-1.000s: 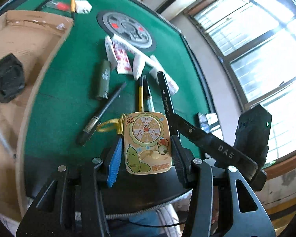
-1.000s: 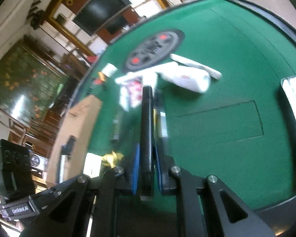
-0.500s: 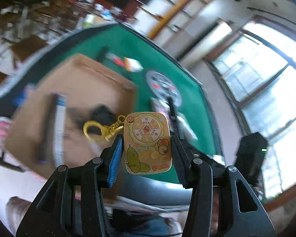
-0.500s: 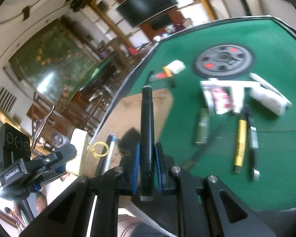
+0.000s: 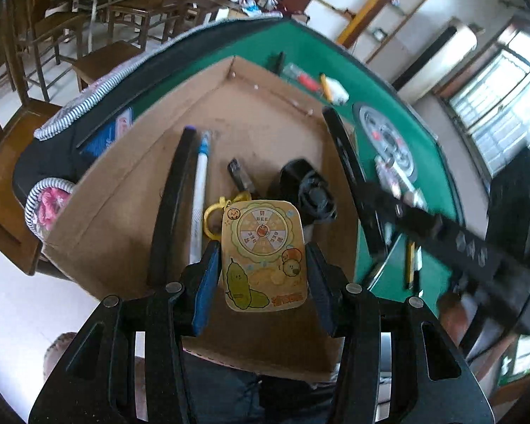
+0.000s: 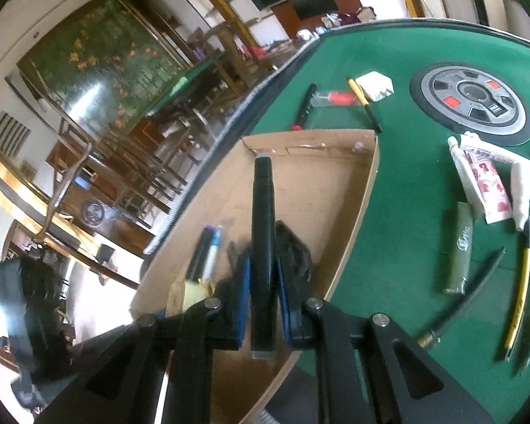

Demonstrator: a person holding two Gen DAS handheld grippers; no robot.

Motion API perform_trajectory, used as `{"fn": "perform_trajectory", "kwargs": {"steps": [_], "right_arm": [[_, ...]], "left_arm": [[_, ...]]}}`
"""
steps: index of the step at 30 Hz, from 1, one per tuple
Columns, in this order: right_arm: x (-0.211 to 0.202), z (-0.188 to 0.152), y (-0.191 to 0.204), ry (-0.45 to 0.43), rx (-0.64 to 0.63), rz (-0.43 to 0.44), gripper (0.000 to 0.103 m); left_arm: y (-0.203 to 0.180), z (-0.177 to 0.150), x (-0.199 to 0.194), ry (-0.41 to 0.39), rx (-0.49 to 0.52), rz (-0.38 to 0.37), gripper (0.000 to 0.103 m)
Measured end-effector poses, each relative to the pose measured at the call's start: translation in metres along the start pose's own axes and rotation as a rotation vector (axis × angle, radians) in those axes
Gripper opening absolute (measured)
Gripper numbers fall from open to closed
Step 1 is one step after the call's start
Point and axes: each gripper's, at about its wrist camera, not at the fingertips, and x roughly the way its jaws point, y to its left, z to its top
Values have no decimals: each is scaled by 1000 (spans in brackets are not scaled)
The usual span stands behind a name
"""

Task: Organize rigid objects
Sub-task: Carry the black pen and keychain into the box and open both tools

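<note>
My left gripper is shut on a yellow cartoon keychain toy with a gold clasp and holds it above the cardboard box. My right gripper is shut on a black marker and holds it over the same box. In the left wrist view the right gripper and its marker reach in from the right. The box holds a black pen, a white-and-blue pen, a small dark stick and a black round object.
On the green felt table lie white tubes, an olive tube, a yellow pen, a black pen and a round grey disc. More pens and a white packet lie beyond the box. Chairs stand left.
Both grippers have swung left from the table's loose items to above the cardboard box, each still holding its object. The box now fills the middle of both views.
</note>
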Motion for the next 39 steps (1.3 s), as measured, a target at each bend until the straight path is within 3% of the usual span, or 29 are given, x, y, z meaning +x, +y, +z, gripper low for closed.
{"fn": "perform_trajectory", "kwargs": {"steps": [11, 21, 28, 36, 39], "right_arm": [[32, 32, -9, 6, -40, -141, 14], [65, 41, -8, 72, -74, -178, 14], [72, 32, 1, 87, -141, -250, 14], [69, 32, 0, 82, -135, -240, 15], [61, 32, -3, 71, -108, -197, 26]], "left_arm": [[-8, -4, 26, 50, 90, 111, 47], [-7, 9, 34, 89, 84, 117, 47], [-6, 14, 35, 115, 75, 112, 47], [-8, 13, 38, 121, 81, 135, 49], [-5, 14, 36, 127, 50, 111, 50]]}}
